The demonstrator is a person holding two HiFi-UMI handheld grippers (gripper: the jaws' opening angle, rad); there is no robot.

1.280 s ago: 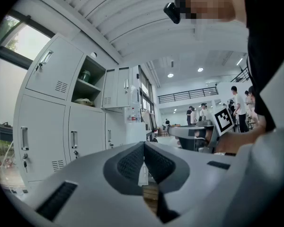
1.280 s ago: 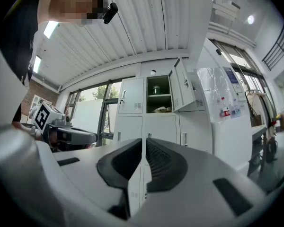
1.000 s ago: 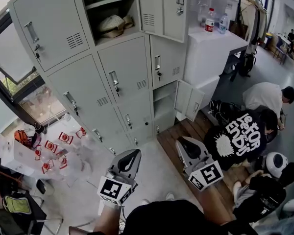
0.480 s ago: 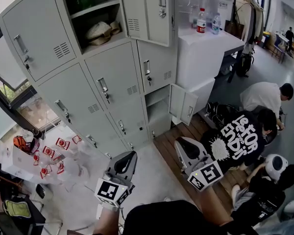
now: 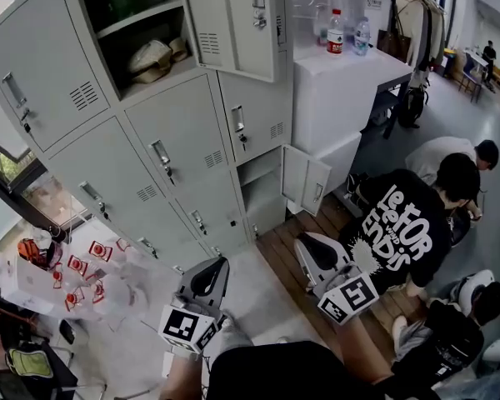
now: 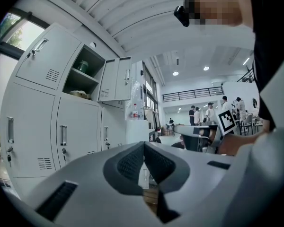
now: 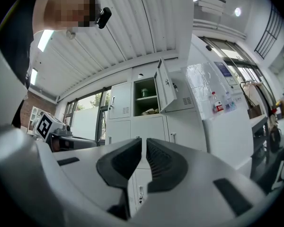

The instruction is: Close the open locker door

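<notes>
A: Both empty. Left tool (image 5: 219,264) pressed closed, right tool (image 5: 307,245) all but closed. Upper locker door (image 5: 233,23) stands open, well apart from both.
B: Risk: lower door (image 5: 305,180) is open too. Wrong pick, or closed tips skidding off.

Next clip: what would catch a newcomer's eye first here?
A grey locker bank fills the head view's upper left, with two doors open: an upper locker door at the top and a small lower locker door near the floor. Below, the left claw and right claw are both shut and empty; a person in a black printed T-shirt is bent over at the right.
</notes>
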